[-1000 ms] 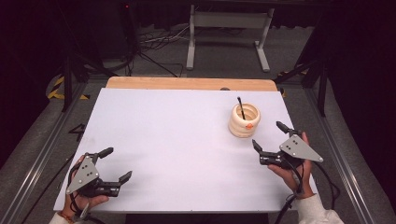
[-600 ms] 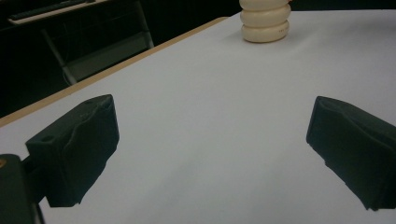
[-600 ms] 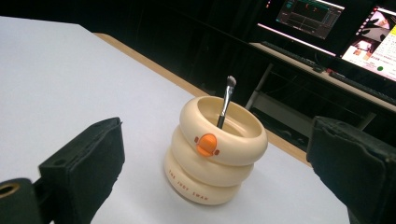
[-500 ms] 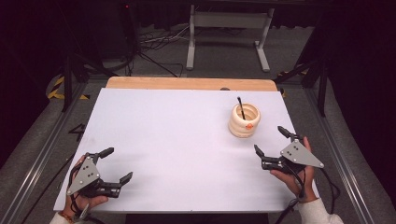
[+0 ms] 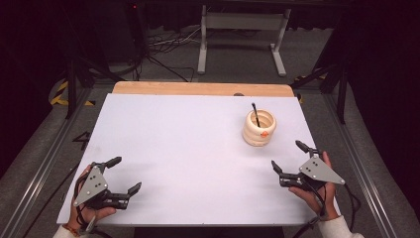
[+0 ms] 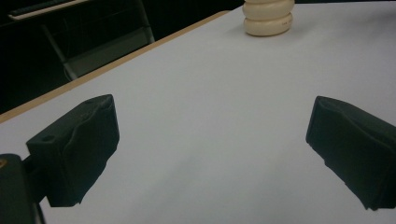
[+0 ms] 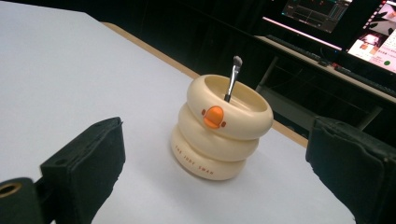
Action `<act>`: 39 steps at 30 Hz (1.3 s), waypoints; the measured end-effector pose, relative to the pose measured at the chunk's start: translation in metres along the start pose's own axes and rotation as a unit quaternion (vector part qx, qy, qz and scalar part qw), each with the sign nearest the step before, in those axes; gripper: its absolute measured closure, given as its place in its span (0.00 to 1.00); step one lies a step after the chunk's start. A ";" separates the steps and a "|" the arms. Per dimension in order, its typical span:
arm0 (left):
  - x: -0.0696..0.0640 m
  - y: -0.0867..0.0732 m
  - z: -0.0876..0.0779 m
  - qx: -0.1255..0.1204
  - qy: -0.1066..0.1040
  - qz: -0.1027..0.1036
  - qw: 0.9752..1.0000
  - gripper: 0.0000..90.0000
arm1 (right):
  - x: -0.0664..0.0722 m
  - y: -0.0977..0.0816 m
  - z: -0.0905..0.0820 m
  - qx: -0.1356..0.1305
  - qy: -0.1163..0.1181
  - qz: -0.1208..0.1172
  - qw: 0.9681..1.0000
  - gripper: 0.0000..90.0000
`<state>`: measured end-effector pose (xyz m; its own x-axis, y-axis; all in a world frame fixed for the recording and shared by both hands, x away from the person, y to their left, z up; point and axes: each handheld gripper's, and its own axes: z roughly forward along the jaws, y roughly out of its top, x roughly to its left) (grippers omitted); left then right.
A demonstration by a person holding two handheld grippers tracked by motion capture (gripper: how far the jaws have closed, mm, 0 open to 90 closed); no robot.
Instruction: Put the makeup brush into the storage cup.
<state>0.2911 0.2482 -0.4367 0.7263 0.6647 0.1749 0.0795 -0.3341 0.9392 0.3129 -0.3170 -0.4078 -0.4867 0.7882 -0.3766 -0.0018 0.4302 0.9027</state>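
Looks like the end, or close — brush [image 7: 232, 78] standing in the cream ringed holder [image 5: 259, 128] at the table's [image 5: 188, 148] far right. Right gripper [image 5: 291, 159] near the holder, jaws wide, empty. Left gripper [image 5: 123, 175] well apart at the near left, also gaping, empty. Count — one holder, one brush, two grippers.

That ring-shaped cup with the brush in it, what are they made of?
The cup looks like smooth cream plastic, perhaps glazed ceramic: soft shine, moulded rings, an orange beak, printed letters. The brush seems to have a shiny metal neck and soft grey bristles. The table looks like matte white board with a bare wooden edge.
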 end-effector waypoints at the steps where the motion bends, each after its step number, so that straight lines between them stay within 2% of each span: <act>1: 0.000 0.000 0.000 -0.001 0.000 0.002 1.000 0.04 | 0.001 -0.002 0.000 0.001 0.001 0.001 1.000 0.06; 26: 0.000 0.000 0.005 0.001 -0.004 0.005 1.000 0.04 | 0.004 -0.039 -0.016 0.036 0.007 0.019 0.999 0.06; 29: 0.001 0.001 0.005 0.003 -0.003 0.002 1.000 0.04 | 0.003 -0.038 -0.018 0.028 0.005 0.022 0.999 0.06; 39: 0.000 0.000 0.003 0.005 -0.003 0.004 1.000 0.04 | 0.009 -0.033 -0.016 0.031 0.013 0.010 0.999 0.06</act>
<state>0.2929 0.2462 -0.4378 0.7307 0.6584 0.1805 0.0811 -0.3462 0.9346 0.2942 -0.3312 -0.4379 -0.5079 0.7861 -0.3523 0.0616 0.4411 0.8953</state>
